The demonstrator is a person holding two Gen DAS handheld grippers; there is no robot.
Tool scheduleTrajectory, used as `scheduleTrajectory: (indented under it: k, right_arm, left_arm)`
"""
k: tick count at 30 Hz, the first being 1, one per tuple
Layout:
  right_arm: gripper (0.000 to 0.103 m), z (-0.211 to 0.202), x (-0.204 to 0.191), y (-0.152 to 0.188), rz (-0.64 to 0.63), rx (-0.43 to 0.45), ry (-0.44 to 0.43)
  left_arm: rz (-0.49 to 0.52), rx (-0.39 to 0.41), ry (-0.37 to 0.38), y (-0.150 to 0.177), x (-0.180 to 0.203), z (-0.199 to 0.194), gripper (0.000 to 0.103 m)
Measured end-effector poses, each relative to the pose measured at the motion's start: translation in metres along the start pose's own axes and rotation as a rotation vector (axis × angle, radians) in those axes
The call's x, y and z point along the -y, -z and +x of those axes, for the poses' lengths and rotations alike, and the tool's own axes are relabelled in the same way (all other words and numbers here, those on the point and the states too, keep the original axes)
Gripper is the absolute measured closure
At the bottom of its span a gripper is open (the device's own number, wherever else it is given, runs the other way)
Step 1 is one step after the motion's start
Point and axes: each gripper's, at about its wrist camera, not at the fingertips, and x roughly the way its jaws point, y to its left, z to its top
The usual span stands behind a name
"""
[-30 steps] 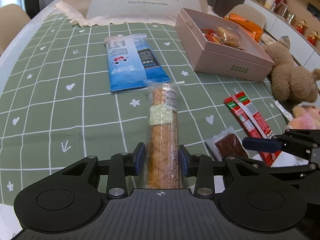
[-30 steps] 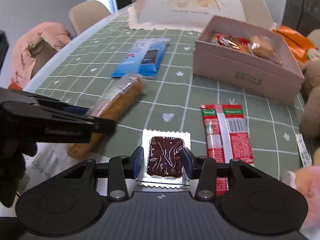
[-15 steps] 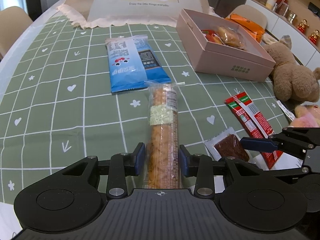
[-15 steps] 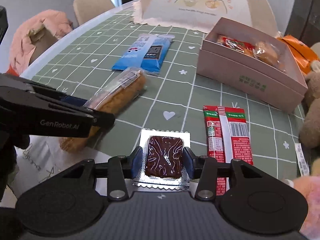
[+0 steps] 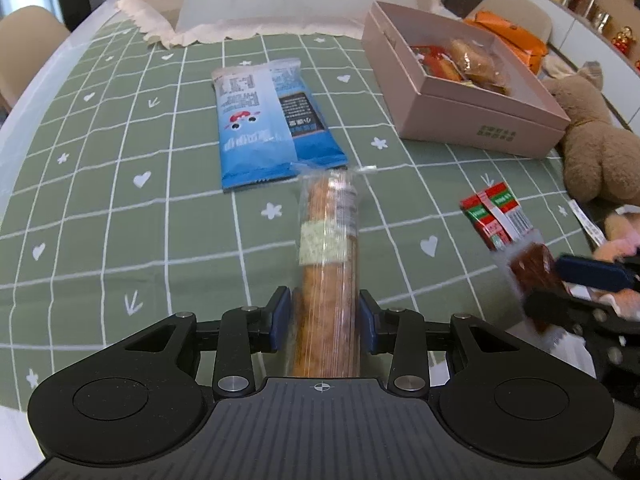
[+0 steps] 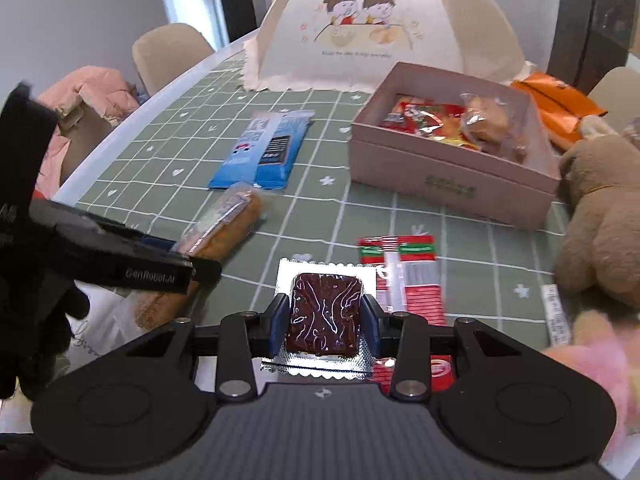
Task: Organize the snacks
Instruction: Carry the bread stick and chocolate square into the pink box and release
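Near end first: we have the left gripper point(image 5: 324, 318) clamped on the near end of the long wrapped bread stick point(image 5: 329, 248), which points away towards the blue snack pack point(image 5: 268, 124). The right gripper point(image 6: 324, 322) pinches the dark square snack in its foil-edged pouch point(image 6: 323, 320), just left of the red sachets point(image 6: 404, 276). We'd carry both high, so the stick's far end clears the pink box point(image 6: 452, 184) wall at far right. Set them beside the snacks already inside, then release.
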Motion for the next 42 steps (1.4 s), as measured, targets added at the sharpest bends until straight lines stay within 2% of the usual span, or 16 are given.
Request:
scheduleTrajectory:
  k: [4,8,14,17,20,22,24,25,27,29,32,34,36,39,40,42]
  right_arm:
    - [0.065,-0.008,0.009,0.005,0.017,0.014,0.025]
    - [0.065,-0.027,0.022,0.008,0.046,0.049,0.055]
    - [0.065,-0.06,0.043,-0.002,0.104,0.136,0.076]
    - [0.065,-0.07,0.049,-0.007,0.126,0.176,0.078]
    - [0.065,-0.07,0.053,-0.014,0.138,0.187,0.091]
    - [0.065,-0.069,0.053,-0.017,0.14,0.187,0.096]
    - [0.065,-0.069,0.054,-0.018,0.14,0.186,0.107]
    - [0.065,-0.069,0.056,-0.017,0.143,0.183,0.113]
    - [0.065,-0.07,0.061,-0.013,0.16,0.173,0.12]
    - [0.065,-0.069,0.07,-0.01,0.192,0.156,0.117]
    - [0.065,-0.068,0.081,-0.01,0.238,0.161,0.111]
    - [0.065,-0.07,0.083,-0.022,0.215,0.19,0.133]
    - [0.065,-0.07,0.086,-0.047,0.184,0.232,0.152]
    - [0.065,-0.061,0.09,-0.098,0.131,0.326,0.19]
    - [0.059,-0.052,0.094,-0.118,0.132,0.35,0.189]
    - [0.041,-0.03,0.102,-0.148,0.157,0.311,0.182]
  left_arm:
    - [-0.036,0.015,0.02,-0.004,0.002,-0.002,0.071]
    - [-0.032,0.164,0.135,-0.012,0.014,-0.044,0.071]
    - [-0.013,0.493,0.317,-0.092,0.037,-0.14,0.071]
    - [0.014,0.589,0.353,-0.134,0.053,-0.161,0.071]
    - [0.013,0.654,0.371,-0.173,0.074,-0.157,0.071]
    - [-0.013,0.61,0.439,-0.199,0.083,-0.132,0.071]
    - [-0.046,0.473,0.512,-0.222,0.085,-0.097,0.071]
    - [-0.068,0.437,0.52,-0.227,0.082,-0.084,0.071]
    - [-0.101,0.46,0.489,-0.221,0.071,-0.074,0.071]
    - [-0.122,0.475,0.455,-0.204,0.059,-0.069,0.071]
    - [-0.142,0.367,0.439,-0.17,0.031,-0.053,0.071]
    - [-0.184,0.293,0.425,-0.141,0.015,-0.039,0.071]
    - [-0.241,0.228,0.42,-0.109,0.002,-0.027,0.071]
    - [-0.288,0.173,0.422,-0.078,-0.008,-0.016,0.071]
    - [-0.287,0.162,0.407,-0.072,-0.01,-0.012,0.071]
    - [-0.275,0.149,0.352,-0.064,-0.022,-0.01,0.071]
